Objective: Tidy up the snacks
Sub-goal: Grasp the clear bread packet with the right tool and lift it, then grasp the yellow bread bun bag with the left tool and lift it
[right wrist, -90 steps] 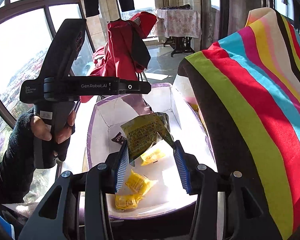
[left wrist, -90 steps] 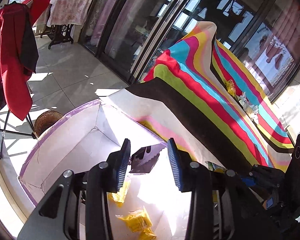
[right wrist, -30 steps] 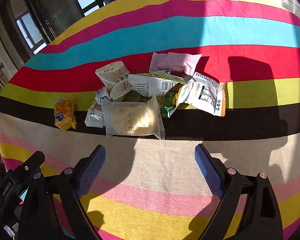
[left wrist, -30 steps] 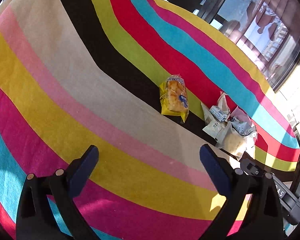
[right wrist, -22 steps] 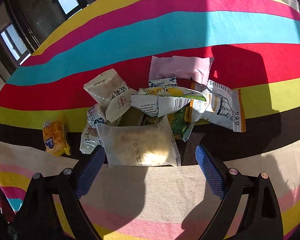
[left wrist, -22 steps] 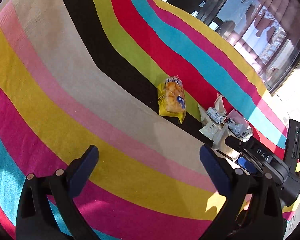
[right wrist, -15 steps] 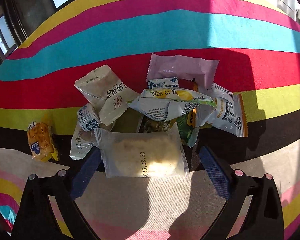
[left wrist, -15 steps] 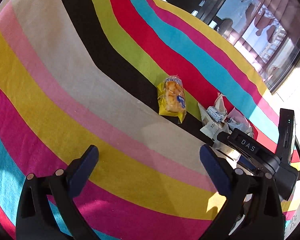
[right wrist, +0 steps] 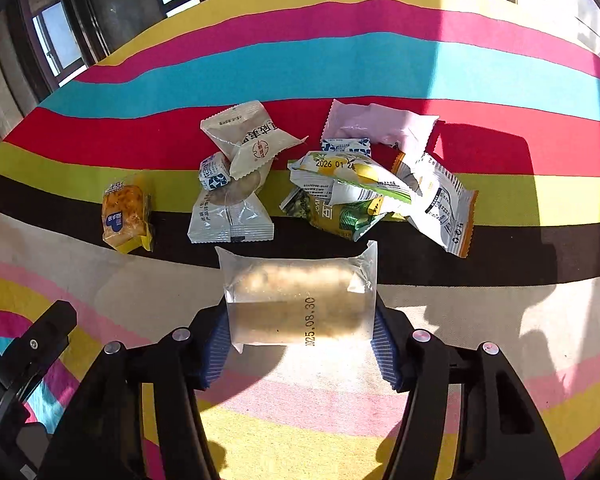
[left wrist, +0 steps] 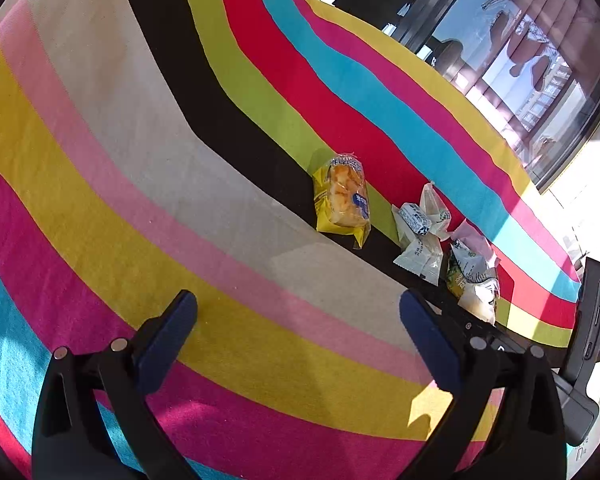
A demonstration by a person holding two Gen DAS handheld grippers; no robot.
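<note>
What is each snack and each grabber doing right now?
Clear-wrapped cake: sealed, between the right gripper's closing fingers.
Left gripper: open, empty.
Yellow snack pack: sealed, lying alone on the striped cloth.
Pink packet: sealed, flat.
Green-and-white packet: sealed, crumpled, atop the pile.

Left gripper (left wrist: 298, 320) agape, right gripper (right wrist: 300, 336) closing

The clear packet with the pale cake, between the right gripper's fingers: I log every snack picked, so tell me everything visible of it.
The clear packet is a see-through plastic pillow wrapper with crimped ends around a pale tan oblong cake; a date is printed sideways on it. It lies crosswise between the closing jaws of the right gripper, whose blue pads are at its two ends, nearer the camera than the snack pile. Whether it still rests on the striped cloth is unclear.
</note>
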